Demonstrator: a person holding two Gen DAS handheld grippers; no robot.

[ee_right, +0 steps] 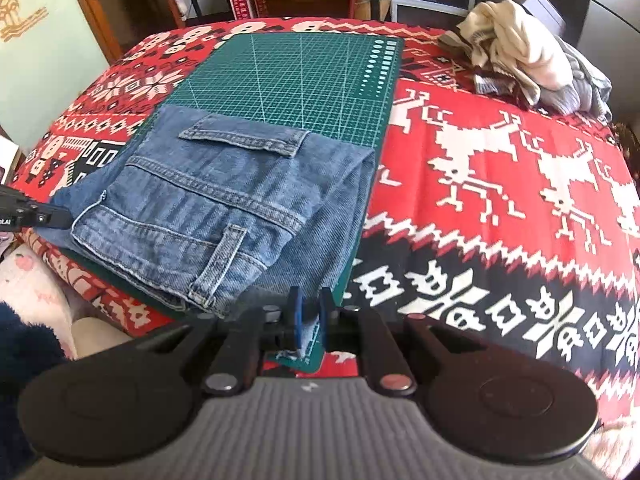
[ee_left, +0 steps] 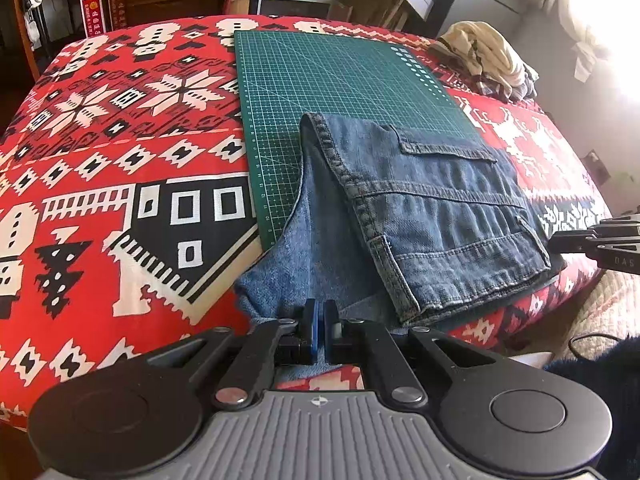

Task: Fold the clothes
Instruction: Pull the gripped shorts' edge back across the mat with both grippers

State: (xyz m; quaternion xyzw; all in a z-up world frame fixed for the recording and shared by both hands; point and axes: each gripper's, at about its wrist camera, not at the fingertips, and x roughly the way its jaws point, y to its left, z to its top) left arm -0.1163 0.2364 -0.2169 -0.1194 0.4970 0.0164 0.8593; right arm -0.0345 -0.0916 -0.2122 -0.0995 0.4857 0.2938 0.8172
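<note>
both our claws, left claw (ee_left: 319, 330) and right claw (ee_right: 310, 320), pinch one pair of folded jeans (ee_left: 432, 216) on one green mat (ee_left: 340, 76); one clothes pile (ee_right: 532, 60) beyond.

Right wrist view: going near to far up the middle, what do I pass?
Right gripper, jaws closed on denim, then the folded jeans, then bare green cutting mat, then the red patterned blanket at the far edge.

The jeans (ee_left: 424, 208) cover the near end of the green cutting mat (ee_left: 320, 80). At three o'clock the left view's edge crops the right hand-held gripper (ee_left: 554, 243).
</note>
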